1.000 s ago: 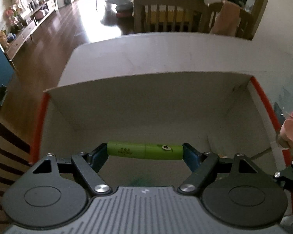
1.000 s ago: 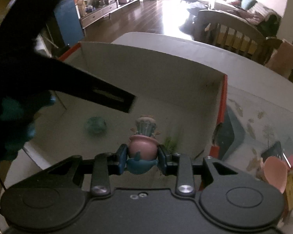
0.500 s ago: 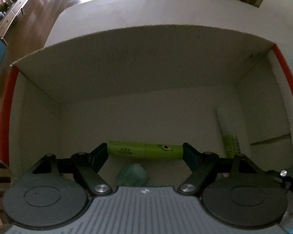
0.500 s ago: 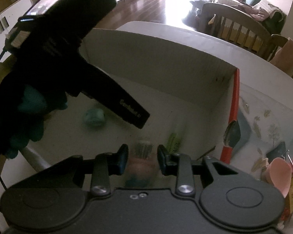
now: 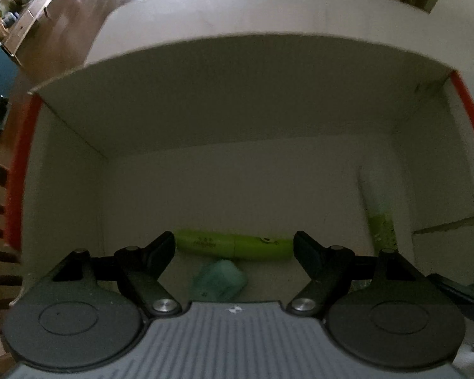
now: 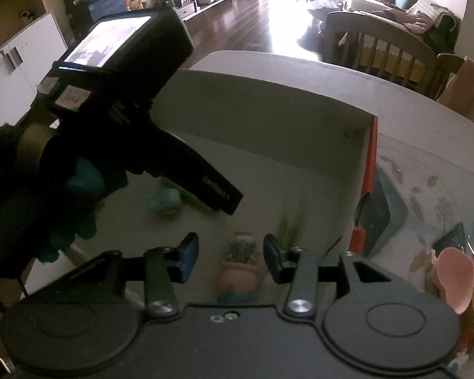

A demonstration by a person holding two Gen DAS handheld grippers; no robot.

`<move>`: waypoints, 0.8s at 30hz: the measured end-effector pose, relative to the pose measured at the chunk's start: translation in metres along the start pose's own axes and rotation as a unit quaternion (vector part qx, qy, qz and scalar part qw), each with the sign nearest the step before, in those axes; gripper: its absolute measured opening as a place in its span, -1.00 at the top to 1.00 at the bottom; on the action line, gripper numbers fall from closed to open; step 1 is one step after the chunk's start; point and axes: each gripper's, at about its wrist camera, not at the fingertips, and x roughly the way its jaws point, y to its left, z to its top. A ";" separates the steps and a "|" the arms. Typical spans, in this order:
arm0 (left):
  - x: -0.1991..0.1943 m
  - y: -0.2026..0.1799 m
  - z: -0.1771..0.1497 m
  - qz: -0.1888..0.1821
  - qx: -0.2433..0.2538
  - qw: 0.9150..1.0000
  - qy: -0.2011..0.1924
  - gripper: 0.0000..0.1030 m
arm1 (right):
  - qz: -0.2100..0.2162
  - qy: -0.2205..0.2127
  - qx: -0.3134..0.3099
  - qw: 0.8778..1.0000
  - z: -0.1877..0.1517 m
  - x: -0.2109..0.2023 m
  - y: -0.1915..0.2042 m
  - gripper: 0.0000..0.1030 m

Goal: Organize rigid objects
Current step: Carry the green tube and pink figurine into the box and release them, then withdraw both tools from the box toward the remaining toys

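Green and held crosswise, a marker (image 5: 233,245) is pinched end to end by the left tongs (image 5: 233,246) low inside a cardboard box (image 5: 237,94) on the desk (image 6: 426,132). The right tongs (image 6: 230,260) have just been opening and stand spread, a small potted cactus figure (image 6: 240,268) between them, pads clear of it, resting on the box floor. A teal lump (image 5: 219,279) lies just beside the marker, and a green tube (image 5: 379,221) lies near the right wall.
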 end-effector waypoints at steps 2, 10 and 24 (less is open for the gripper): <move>-0.007 0.000 -0.006 -0.003 -0.003 1.000 -0.011 -0.59 | 0.003 -0.005 0.005 1.000 0.002 -0.005 -0.001 0.07; -0.048 0.007 -0.031 -0.017 -0.023 0.998 -0.061 -0.59 | 0.003 -0.026 0.012 1.000 0.008 -0.020 -0.009 0.05; -0.134 0.013 -0.037 -0.045 -0.026 0.985 -0.166 -0.59 | 0.012 -0.083 0.027 0.996 -0.002 -0.075 -0.016 -0.25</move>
